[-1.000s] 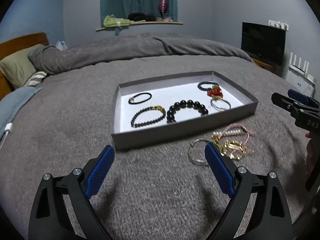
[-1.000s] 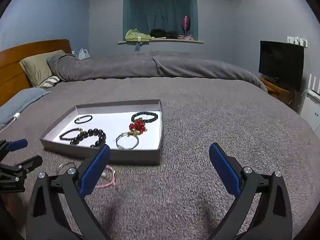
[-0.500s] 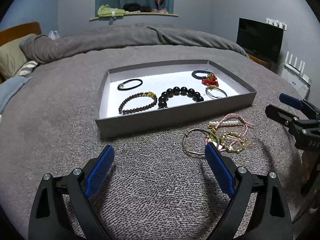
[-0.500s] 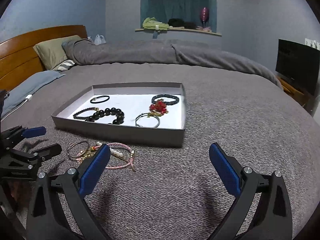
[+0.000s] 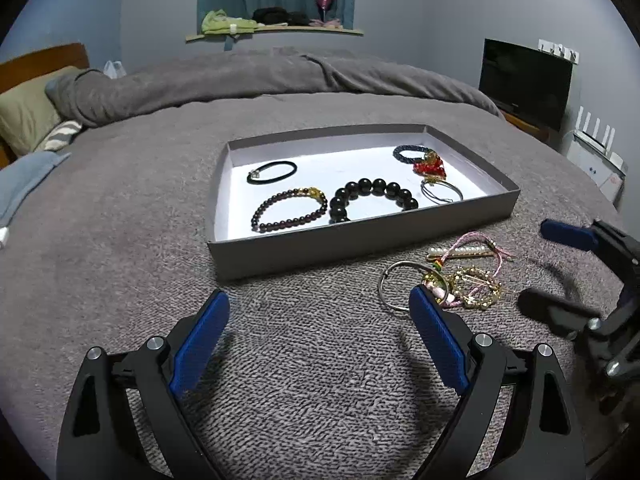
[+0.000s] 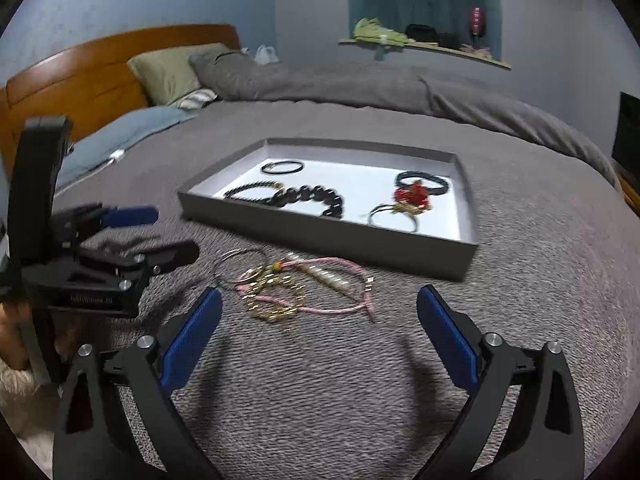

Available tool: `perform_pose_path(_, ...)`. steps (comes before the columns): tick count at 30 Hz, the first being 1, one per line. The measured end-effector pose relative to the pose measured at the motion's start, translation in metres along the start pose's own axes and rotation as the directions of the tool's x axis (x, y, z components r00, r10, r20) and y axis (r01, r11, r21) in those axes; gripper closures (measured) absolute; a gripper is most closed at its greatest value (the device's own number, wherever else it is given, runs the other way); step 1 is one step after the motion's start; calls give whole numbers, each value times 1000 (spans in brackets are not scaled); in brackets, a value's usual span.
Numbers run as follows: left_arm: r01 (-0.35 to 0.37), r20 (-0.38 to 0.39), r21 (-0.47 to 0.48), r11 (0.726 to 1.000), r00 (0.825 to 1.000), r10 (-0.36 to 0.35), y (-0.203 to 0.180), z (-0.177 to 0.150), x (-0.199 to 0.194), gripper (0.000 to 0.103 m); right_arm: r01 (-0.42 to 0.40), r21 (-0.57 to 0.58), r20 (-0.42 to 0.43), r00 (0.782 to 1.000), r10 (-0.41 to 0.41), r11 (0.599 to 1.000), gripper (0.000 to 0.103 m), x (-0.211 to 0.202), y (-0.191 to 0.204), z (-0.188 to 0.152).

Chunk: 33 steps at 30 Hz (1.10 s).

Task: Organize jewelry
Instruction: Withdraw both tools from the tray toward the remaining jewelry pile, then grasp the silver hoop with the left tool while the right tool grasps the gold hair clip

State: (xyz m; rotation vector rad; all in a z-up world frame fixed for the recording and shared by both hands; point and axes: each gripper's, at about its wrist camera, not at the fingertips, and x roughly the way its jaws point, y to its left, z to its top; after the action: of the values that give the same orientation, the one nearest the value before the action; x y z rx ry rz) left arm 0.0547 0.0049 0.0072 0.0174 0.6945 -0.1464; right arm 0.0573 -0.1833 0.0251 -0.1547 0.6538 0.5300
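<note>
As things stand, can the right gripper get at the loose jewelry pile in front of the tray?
Probably yes. The right gripper, jaws wide and empty, faces the pile across bare blanket; the left gripper stays off to one side.

A bed covered by a grey textured blanket (image 5: 320, 360) carries everything; a shallow grey tray (image 5: 360, 240) sits flat on it; just in front of the tray a tangled heap of loose jewelry (image 5: 452, 276) lies directly on the blanket. Farther back a rumpled grey duvet (image 5: 260, 80) crosses the bed; a green pillow (image 6: 172, 68) rests by the wooden headboard (image 6: 80, 76).
</note>
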Motion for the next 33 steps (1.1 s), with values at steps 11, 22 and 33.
perform_pose_path(11, 15, -6, -7, 1000, 1000, -15, 1, 1, -2, 13, -58, 0, -84, 995, 57, 998, 52, 25, 16, 0)
perform_pose_path(22, 23, -20, -12, 1000, 1000, -24, 5, 1, 1, 13, -43, 12, -100, 994, 44, 999, 61, 33, 14, 3)
perform_pose_path(33, 100, -48, -2, 995, 994, -100, -8, -2, 9, 21, 25, 119, -7, 1000, -24, 993, 61, -3, -32, 14)
